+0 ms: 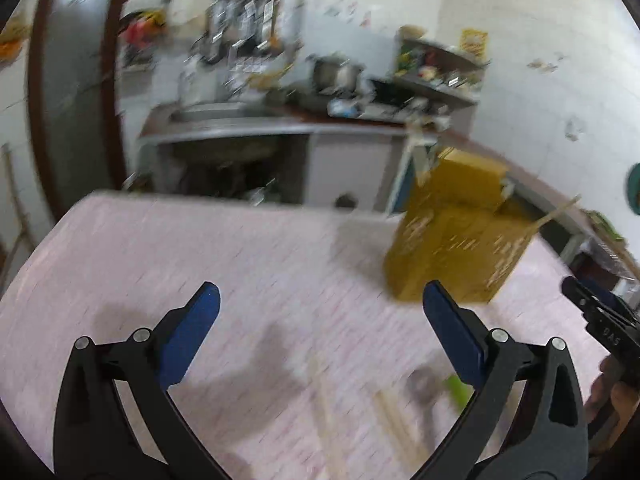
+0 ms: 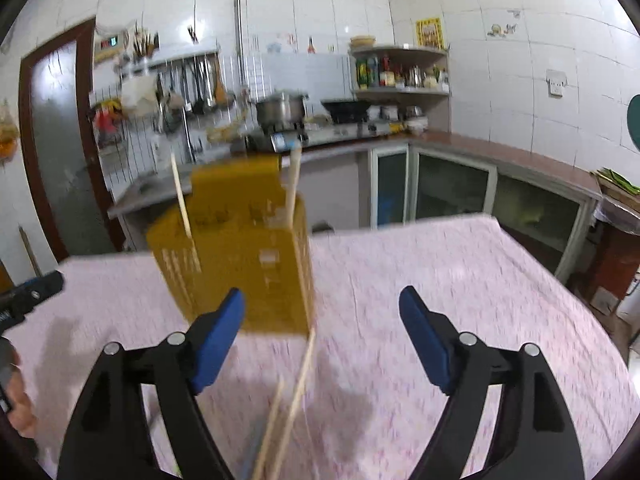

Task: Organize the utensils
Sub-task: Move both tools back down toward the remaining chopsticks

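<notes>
A yellow slotted utensil holder (image 1: 456,236) stands on the pink tablecloth (image 1: 200,248); in the right wrist view the holder (image 2: 240,248) has wooden chopsticks (image 2: 182,196) standing in it. More chopsticks (image 2: 296,396) lie on the cloth between my right gripper's fingers. In the left wrist view, blurred chopsticks (image 1: 328,412) and a green-handled utensil (image 1: 458,390) lie on the cloth. My left gripper (image 1: 320,304) is open and empty above the cloth, left of the holder. My right gripper (image 2: 322,308) is open and empty, just in front of the holder.
The table's far edge (image 1: 200,196) faces a kitchen counter with a sink (image 1: 216,114), a stove with a pot (image 2: 282,110), hanging utensils and a corner shelf (image 2: 400,68). The right gripper shows at the left view's right edge (image 1: 596,316).
</notes>
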Motion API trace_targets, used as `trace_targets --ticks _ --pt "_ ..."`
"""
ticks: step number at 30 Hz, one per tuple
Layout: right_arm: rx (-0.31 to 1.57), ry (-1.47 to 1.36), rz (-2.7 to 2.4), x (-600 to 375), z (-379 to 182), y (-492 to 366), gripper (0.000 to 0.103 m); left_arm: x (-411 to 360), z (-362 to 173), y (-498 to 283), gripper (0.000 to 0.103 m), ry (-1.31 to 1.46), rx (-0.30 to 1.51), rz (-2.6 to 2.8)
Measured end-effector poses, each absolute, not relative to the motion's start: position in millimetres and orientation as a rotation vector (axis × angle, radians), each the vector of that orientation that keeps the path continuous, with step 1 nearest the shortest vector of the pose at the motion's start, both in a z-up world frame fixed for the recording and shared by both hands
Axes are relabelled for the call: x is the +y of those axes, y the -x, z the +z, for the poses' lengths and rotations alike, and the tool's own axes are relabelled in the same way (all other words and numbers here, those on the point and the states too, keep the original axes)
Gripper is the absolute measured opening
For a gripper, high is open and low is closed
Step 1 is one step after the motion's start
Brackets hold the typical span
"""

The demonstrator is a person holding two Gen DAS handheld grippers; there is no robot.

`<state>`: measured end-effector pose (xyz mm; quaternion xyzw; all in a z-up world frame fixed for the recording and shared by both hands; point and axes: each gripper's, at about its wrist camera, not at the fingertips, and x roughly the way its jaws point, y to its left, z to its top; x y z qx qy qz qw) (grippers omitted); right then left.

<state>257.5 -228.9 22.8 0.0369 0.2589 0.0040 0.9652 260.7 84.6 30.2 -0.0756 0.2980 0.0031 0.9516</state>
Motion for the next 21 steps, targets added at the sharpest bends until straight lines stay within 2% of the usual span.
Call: trace_targets --ticks 3,9,11,13,14,16,19,21 --pt "0.586 -0.049 -0.011 -223 1 -253 0.078 89 2 -254 0.098 0.121 0.745 -0.01" --pt "0.684 -0.028 -0.055 -218 -24 -260 0.078 82 -22 -239 0.096 0.096 0.816 -0.071" --pt "0.716 -0.032 -0.071 -217 -31 -265 0.075 80 -24 -239 0.091 0.1 0.837 -0.088" --pt "0.738 -0.028 -0.069 -215 -34 -269 0.062 78 -24 -243 0.083 0.11 0.863 -0.099" --pt "0.75 -0.015 -0.074 -213 -35 -271 0.062 77 -26 -246 0.077 0.118 0.88 -0.102" --pt "0.778 0.01 -0.085 -209 -39 -275 0.052 77 -32 -252 0.063 0.135 0.913 -0.105" --pt "0.809 0.011 -0.063 -205 -44 -279 0.043 76 -42 -259 0.053 0.136 0.958 -0.095" --pt "0.822 0.001 -0.053 -205 -47 -280 0.04 73 -43 -261 0.051 0.118 0.951 -0.084"
